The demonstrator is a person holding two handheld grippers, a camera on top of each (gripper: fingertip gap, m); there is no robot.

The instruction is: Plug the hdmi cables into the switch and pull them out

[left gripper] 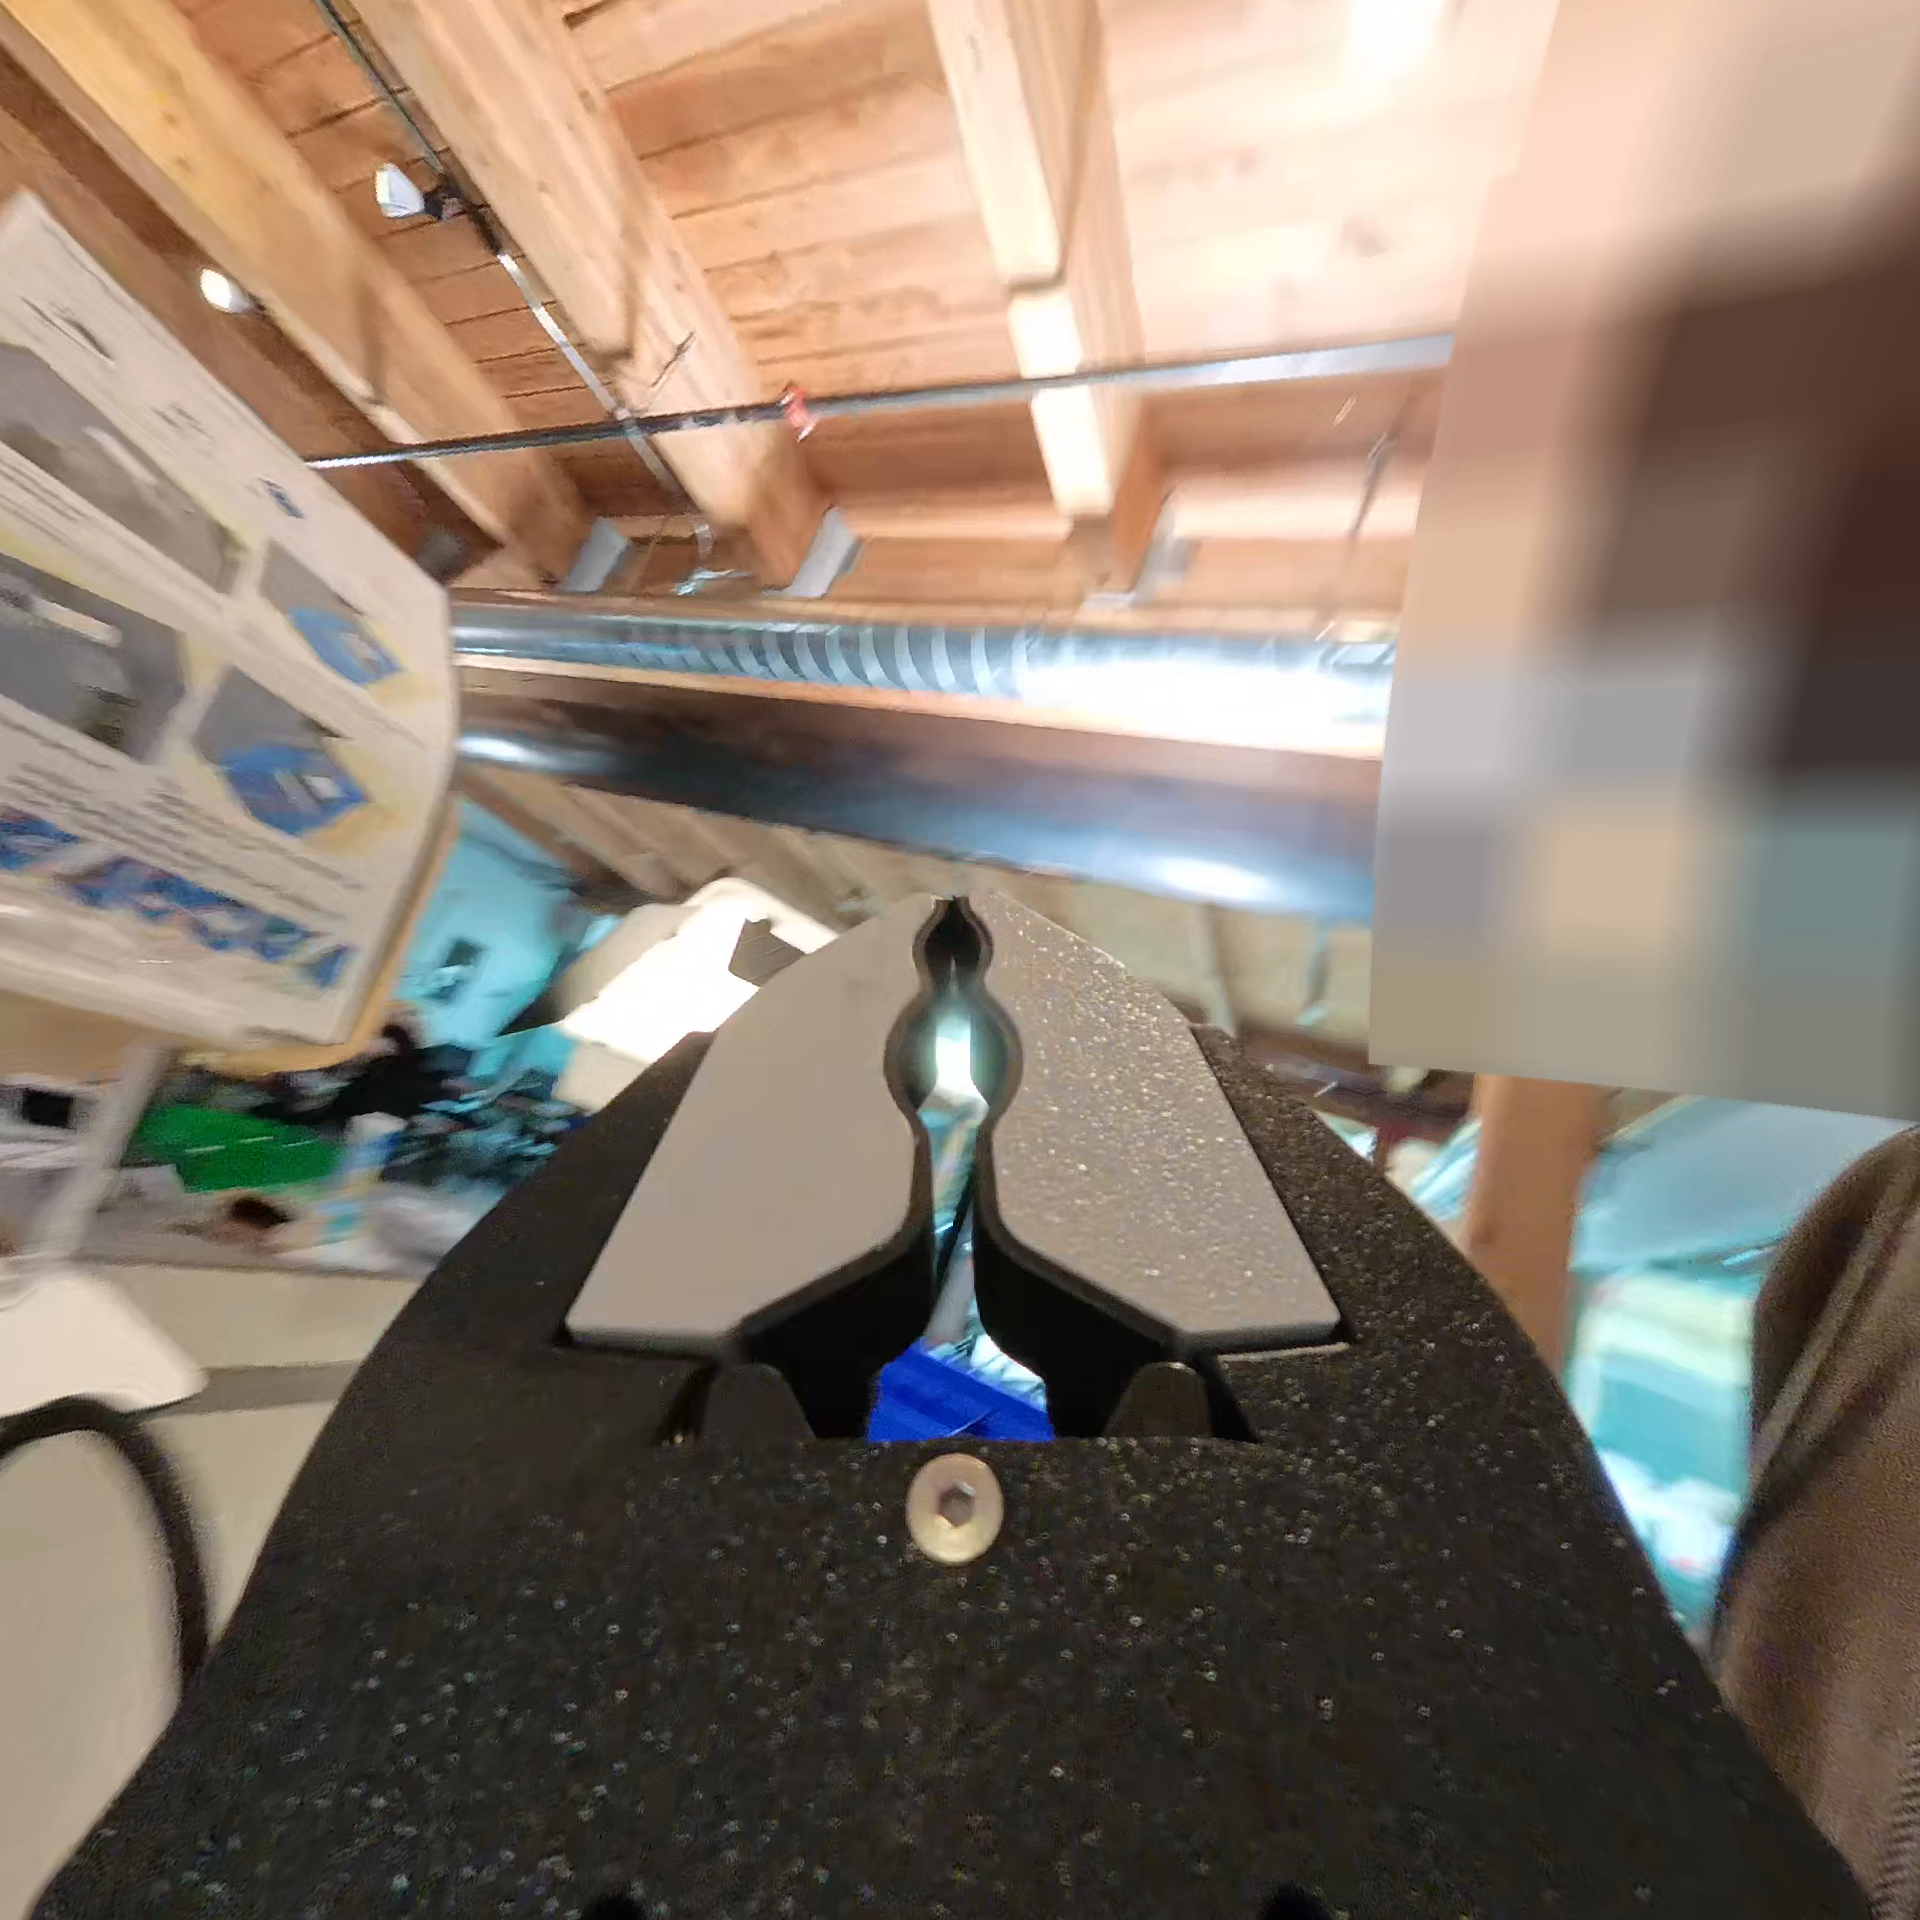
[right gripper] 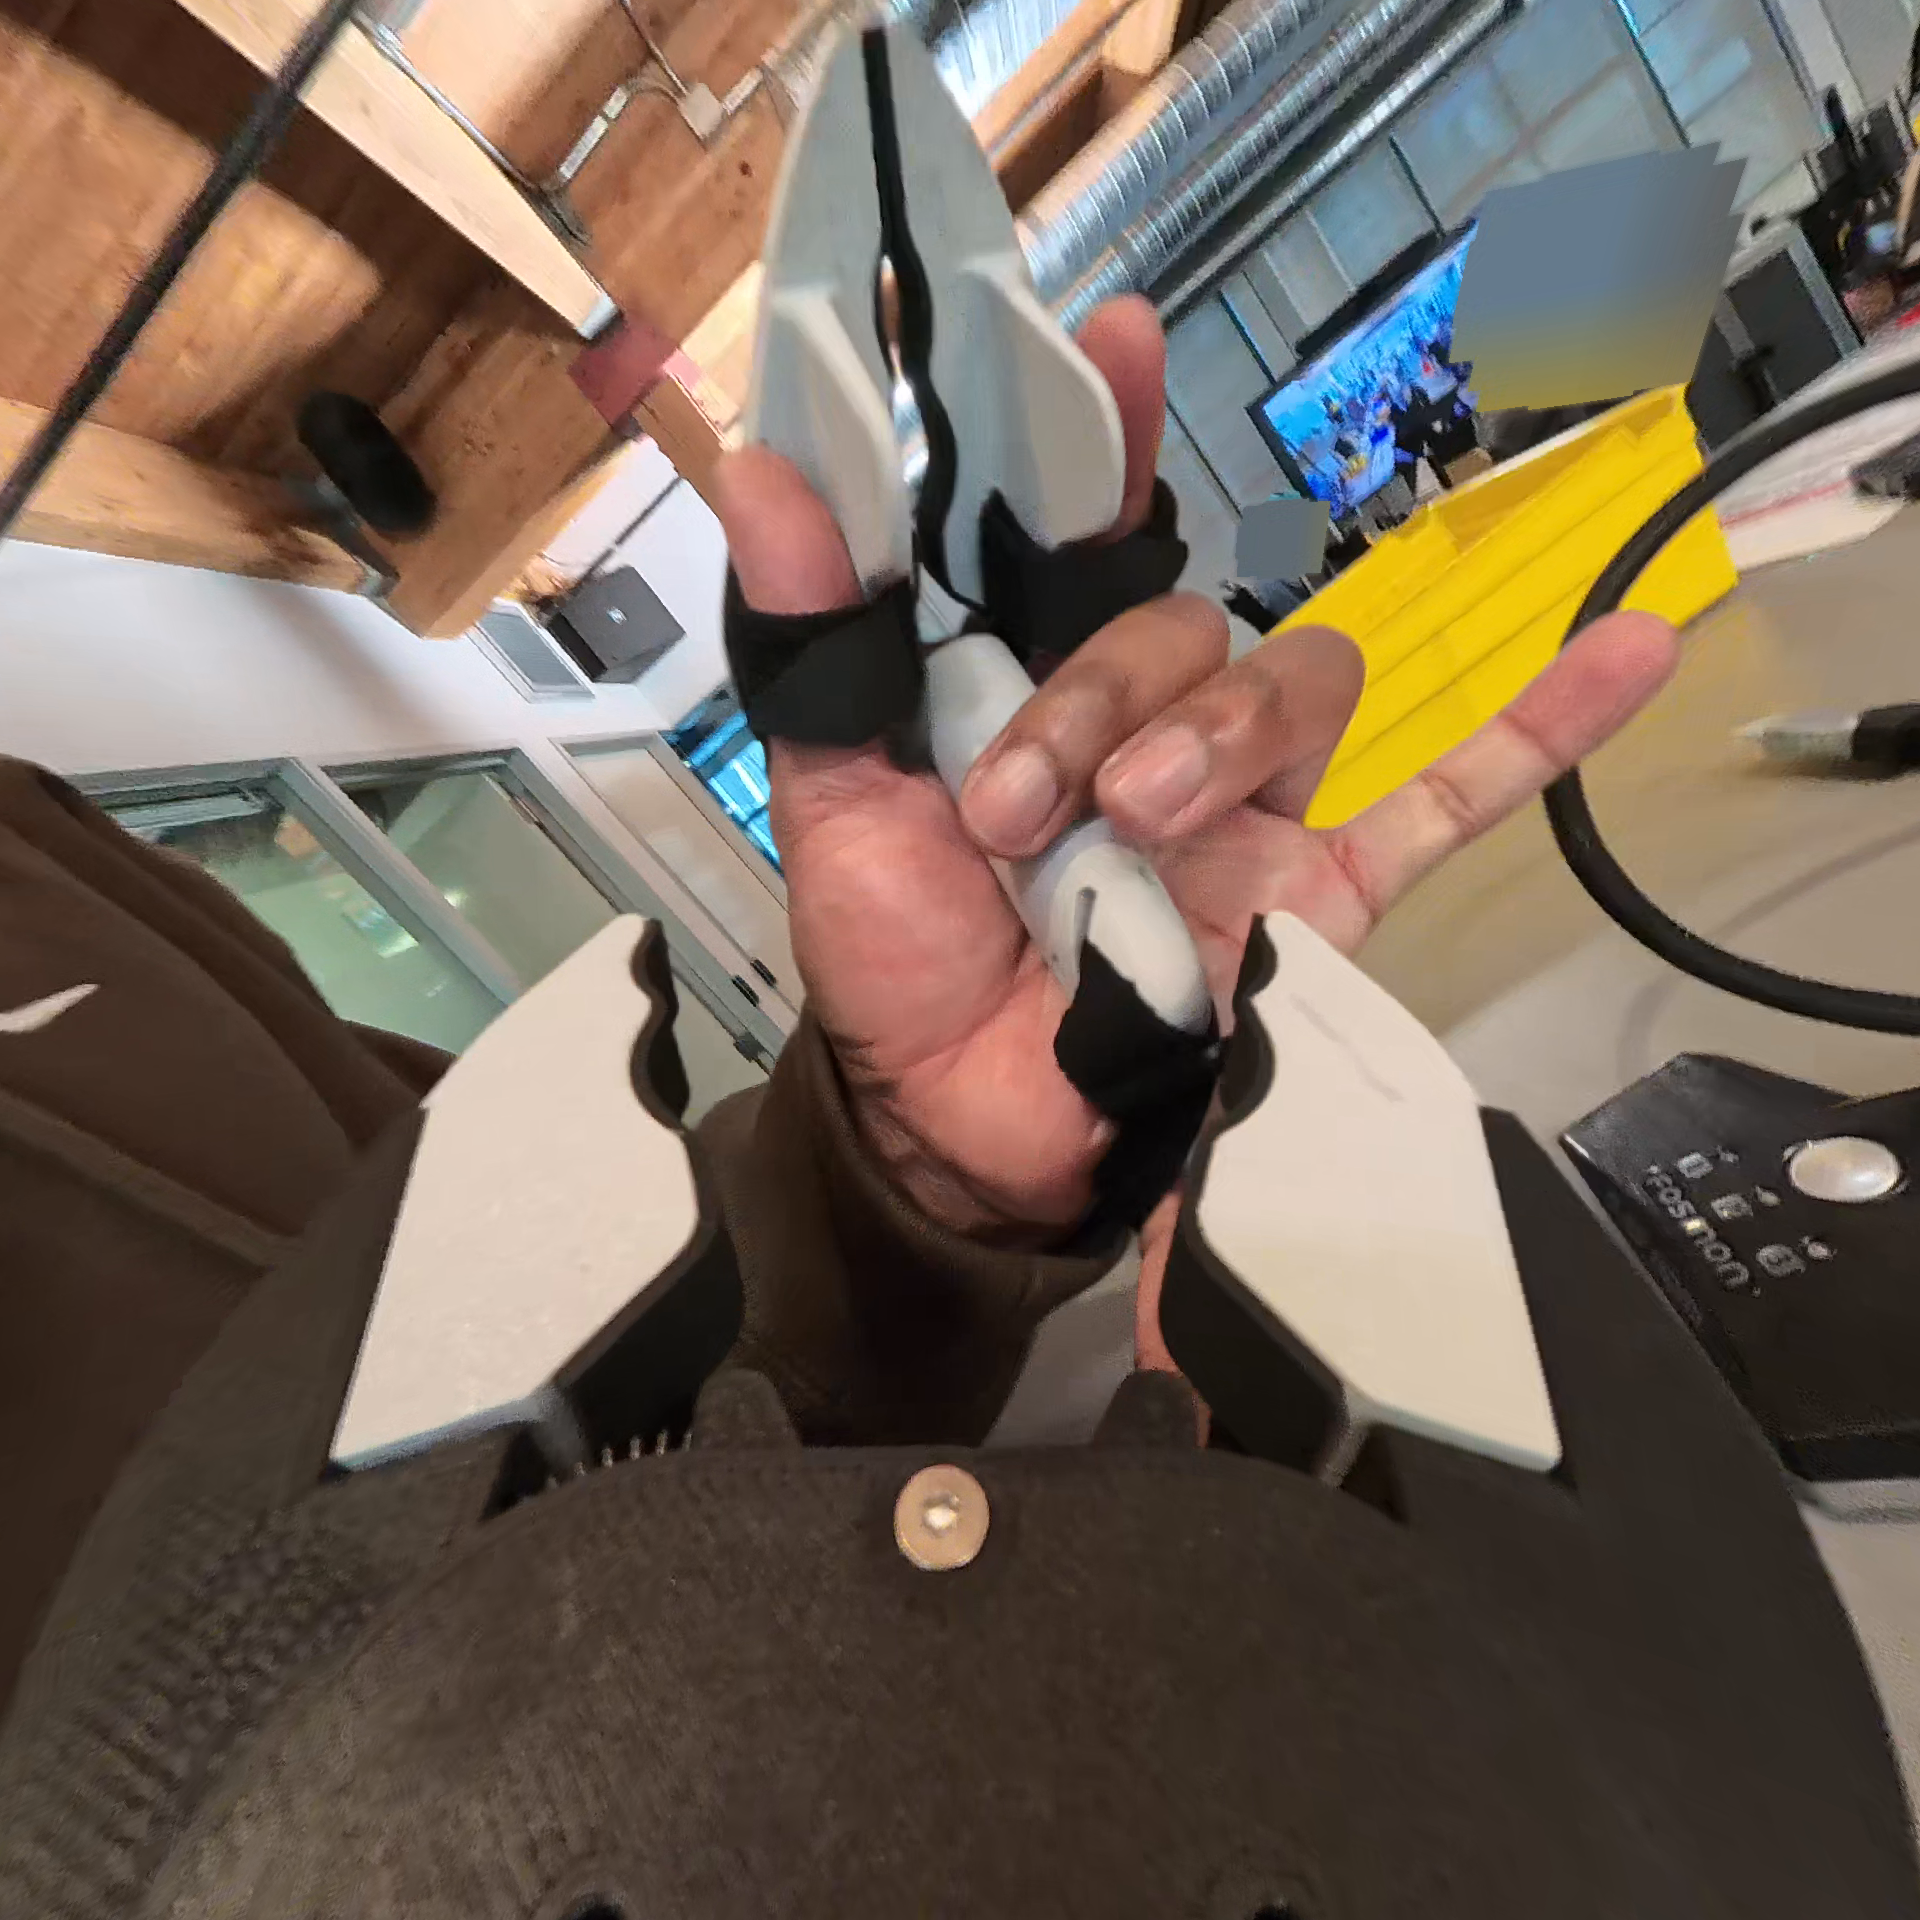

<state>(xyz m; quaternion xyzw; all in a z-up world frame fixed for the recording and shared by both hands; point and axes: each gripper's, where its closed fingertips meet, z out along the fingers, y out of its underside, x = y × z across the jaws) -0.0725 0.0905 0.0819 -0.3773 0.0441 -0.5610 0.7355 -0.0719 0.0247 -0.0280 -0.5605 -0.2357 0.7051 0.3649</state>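
left gripper (right gripper: 914, 156) at top centre of the right wrist view: pale grey fingers with black wavy inner edges, tips together on nothing, black straps over the thumb and a finger of the hand (right gripper: 997, 831) that wraps its white handle. its long axis runs from lower centre of frame up to the top edge, tips pointing up at the ceiling. in its own view the same gripper (left gripper: 951, 914) sits closed at centre, aimed at wood ceiling joists (left gripper: 727, 260) and a shiny metal duct (left gripper: 883, 665), room blurred; printed box (left gripper: 197, 665) at left. right gripper (right gripper: 951, 997) low in frame, jaws wide apart, nothing clamped; the hand and handle end lie between them, right fingertip just beside the handle's black strap. brown sleeve (right gripper: 156, 1039) at left, yellow bin (right gripper: 1507, 582) upper right, black cable (right gripper: 1621, 831) at right, black device with a button (right gripper: 1766, 1247) lower right on a pale surface.
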